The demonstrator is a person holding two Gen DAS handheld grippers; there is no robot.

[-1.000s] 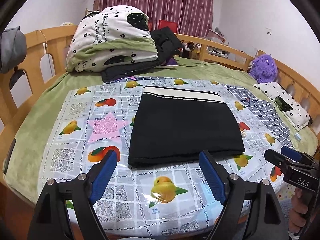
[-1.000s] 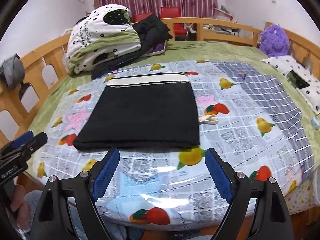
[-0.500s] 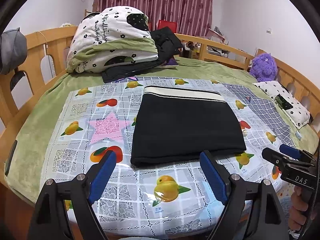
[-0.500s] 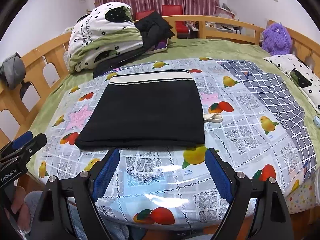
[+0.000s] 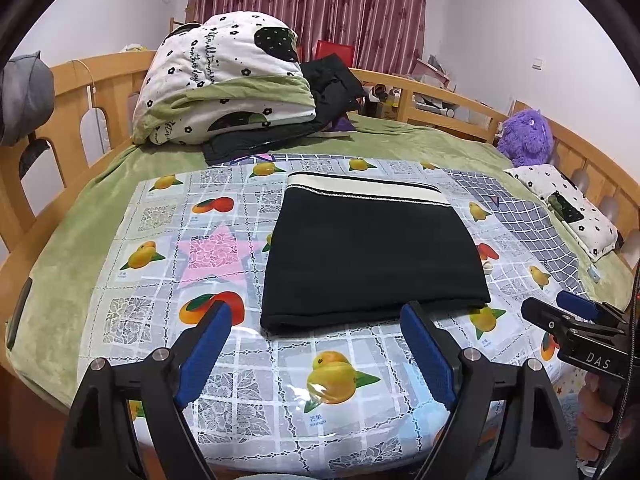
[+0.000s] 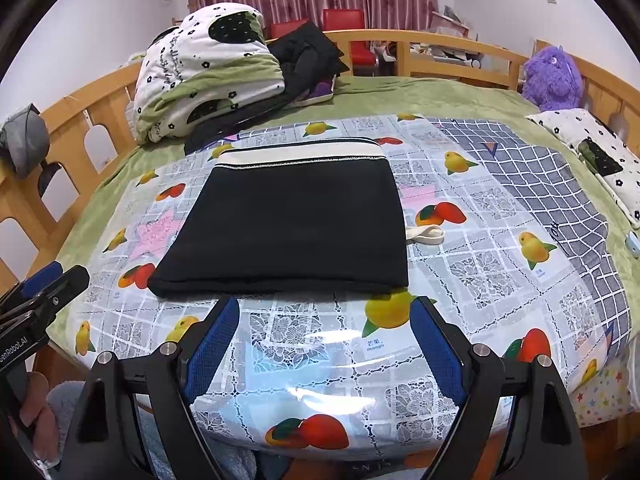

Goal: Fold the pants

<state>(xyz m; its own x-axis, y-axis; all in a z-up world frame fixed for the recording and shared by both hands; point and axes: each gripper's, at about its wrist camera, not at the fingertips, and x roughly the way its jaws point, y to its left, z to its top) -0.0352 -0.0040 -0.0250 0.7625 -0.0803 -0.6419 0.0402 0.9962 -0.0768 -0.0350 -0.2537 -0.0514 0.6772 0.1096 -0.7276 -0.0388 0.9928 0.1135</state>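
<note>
Pants point(image 5: 372, 256), black, soft, limp, folded flat on the bed's fruit-print sheet point(image 5: 328, 384) just ahead of our spread, empty left claw point(image 5: 316, 356) and right claw point(image 6: 324, 344); we would pinch near-edge corners.

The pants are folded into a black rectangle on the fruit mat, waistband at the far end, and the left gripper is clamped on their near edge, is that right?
Not quite. The left gripper is not clamped on anything: the left wrist view shows its jaws wide open, short of the near edge. The rest holds: the pants lie folded into a black rectangle on the fruit mat, waistband at the far end.
</note>
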